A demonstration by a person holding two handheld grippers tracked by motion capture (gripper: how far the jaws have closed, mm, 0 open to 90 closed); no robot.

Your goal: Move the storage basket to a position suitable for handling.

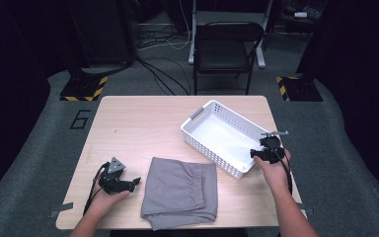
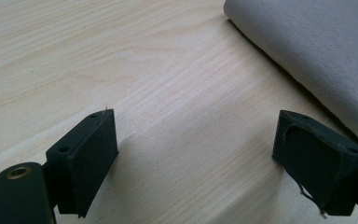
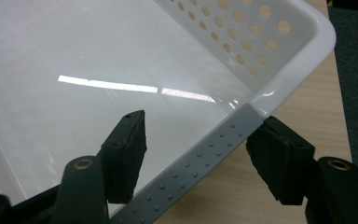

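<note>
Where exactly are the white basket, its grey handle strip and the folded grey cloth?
white basket (image 1: 212, 106): high view, on its far rim.
grey handle strip (image 3: 200, 161): right gripper view, on the middle of the studded strip.
folded grey cloth (image 1: 180, 190): high view, on the middle of its top layer.

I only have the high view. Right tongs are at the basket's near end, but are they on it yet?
Observer: Not clamped. In the right gripper view the right tongs straddle the grey studded grip strip on the white basket rim, one jaw inside, one outside, with gaps showing on both sides.
Operator: Anything in the basket?
Observer: Its floor looks bare, glossy white with a light reflection.
Operator: Left tongs?
Observer: The left tongs stand wide open over bare table, nothing between the jaws.
Operator: Touching the cloth?
Observer: The folded grey cloth edge runs just behind one jaw; contact I cannot tell.
</note>
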